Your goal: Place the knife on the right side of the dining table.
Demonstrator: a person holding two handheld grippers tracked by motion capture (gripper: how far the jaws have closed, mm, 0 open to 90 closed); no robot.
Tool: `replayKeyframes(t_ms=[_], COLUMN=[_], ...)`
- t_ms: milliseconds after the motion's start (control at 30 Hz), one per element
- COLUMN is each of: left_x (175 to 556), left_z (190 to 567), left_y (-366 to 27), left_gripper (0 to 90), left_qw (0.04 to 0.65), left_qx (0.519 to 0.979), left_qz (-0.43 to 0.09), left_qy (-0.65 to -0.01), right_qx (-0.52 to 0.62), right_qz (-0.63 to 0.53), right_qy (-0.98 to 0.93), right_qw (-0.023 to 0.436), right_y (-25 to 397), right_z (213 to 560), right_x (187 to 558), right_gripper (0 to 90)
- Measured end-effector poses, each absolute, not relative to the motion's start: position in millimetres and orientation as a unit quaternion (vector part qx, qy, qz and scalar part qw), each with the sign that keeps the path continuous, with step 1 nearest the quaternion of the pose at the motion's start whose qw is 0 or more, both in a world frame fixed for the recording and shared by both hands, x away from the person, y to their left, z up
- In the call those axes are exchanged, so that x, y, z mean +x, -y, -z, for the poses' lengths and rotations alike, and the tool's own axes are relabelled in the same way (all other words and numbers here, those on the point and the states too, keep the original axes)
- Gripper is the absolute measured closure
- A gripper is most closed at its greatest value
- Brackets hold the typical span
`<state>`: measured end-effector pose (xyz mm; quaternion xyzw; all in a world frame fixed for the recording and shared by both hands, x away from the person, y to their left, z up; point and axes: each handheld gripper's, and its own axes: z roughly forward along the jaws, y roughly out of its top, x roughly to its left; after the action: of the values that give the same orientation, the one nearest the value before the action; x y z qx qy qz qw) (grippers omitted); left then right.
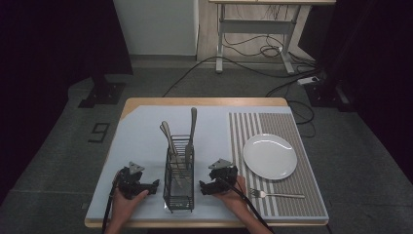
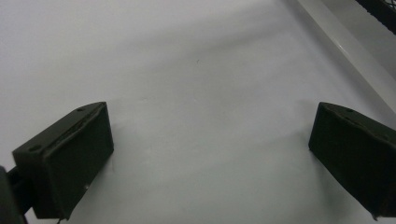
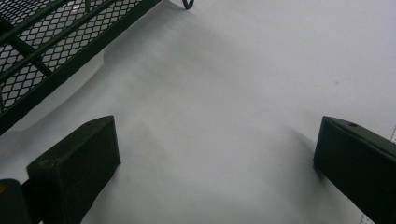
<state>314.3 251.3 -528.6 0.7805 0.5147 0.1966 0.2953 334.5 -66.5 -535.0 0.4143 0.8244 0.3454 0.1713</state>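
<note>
A black wire cutlery caddy (image 1: 178, 175) stands on the pale blue mat (image 1: 146, 141) near the front edge, holding several upright metal utensils (image 1: 191, 131). My left gripper (image 1: 155, 185) rests on the mat just left of the caddy, open with nothing between its jaws; in the left gripper view (image 2: 210, 154) only bare mat lies between them. My right gripper (image 1: 203, 187) rests just right of the caddy, also open and empty (image 3: 215, 163), with the caddy's mesh wall (image 3: 51, 51) at its upper left. A fork (image 1: 276, 195) lies on the striped placemat (image 1: 292, 127) below a white plate (image 1: 270, 156).
The wooden table's edge (image 1: 204, 101) shows behind the mats. Beyond the table is grey floor with cables (image 1: 253, 48) and a desk frame (image 1: 253, 29). A black stand base (image 1: 102, 92) sits at the far left.
</note>
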Motion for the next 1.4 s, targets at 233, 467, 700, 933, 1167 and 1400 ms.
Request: replayKeyframes(t_ms=[233, 467, 700, 933, 1167, 1400], left_x=[314, 314, 314, 314, 314, 314], left_z=[529, 528, 528, 528, 529, 528], left_y=[-251, -251, -251, -251, -251, -251], left_gripper=[0.0, 0.0, 0.0, 0.0, 0.0, 0.0], left_qw=[0.295, 0.295, 0.295, 0.295, 0.295, 0.295], left_qx=[0.781, 0.781, 0.781, 0.780, 0.780, 0.781], left_qz=[-0.197, -0.196, -0.196, -0.196, -0.197, -0.197], left_qy=[-0.515, -0.515, -0.515, -0.515, -0.515, -0.514], right_qx=[0.415, 0.435, 0.435, 0.430, 0.420, 0.419], right_qz=[-0.346, -0.364, -0.399, -0.439, -0.474, -0.493], right_qy=[-0.824, -0.807, -0.788, -0.772, -0.756, -0.744], right_qw=[0.171, 0.168, 0.173, 0.165, 0.164, 0.166], right_y=[67, 69, 75, 83, 88, 88], right_z=[535, 532, 515, 490, 469, 455], right_x=[334, 333, 329, 324, 325, 335], right_gripper=[0.0, 7.3, 9.8, 10.1, 12.5, 12.6])
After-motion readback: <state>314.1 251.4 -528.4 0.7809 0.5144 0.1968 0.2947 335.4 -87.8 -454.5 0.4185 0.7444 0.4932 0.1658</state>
